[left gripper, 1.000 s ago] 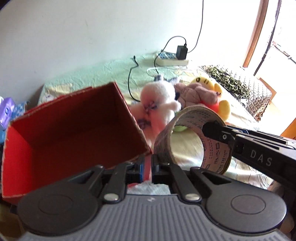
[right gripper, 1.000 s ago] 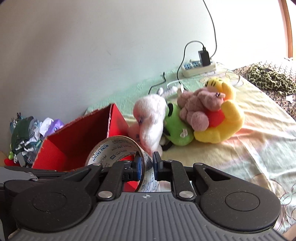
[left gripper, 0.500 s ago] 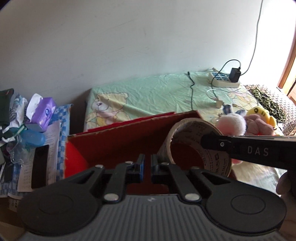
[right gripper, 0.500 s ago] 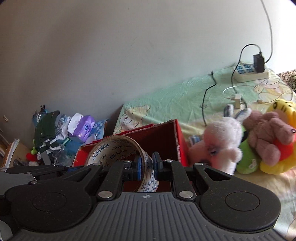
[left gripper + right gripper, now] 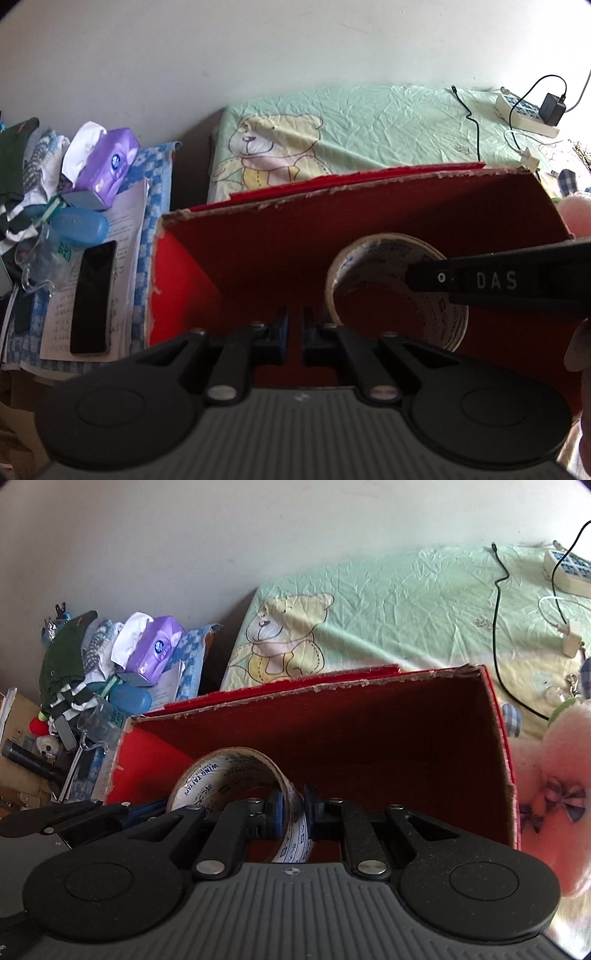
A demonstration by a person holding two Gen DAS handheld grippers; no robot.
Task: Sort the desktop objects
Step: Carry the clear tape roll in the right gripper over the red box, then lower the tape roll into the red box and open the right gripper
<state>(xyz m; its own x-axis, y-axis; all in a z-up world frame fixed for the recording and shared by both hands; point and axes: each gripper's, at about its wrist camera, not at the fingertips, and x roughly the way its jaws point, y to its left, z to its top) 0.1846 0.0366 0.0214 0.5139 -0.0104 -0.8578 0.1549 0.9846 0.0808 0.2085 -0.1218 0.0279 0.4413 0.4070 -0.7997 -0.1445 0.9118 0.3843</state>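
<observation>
Tape roll (image 5: 236, 775) pinched in right tool (image 5: 293, 812), seemingly over red box (image 5: 406, 746).

Daylight from right, blown out at far right edge of left wrist view. Deep shadow inside red box (image 5: 369, 221). Strong fisheye bending, dark vignette in corners. Slight softness at edges; plush toy (image 5: 554, 760) washed pink, blurred.
</observation>
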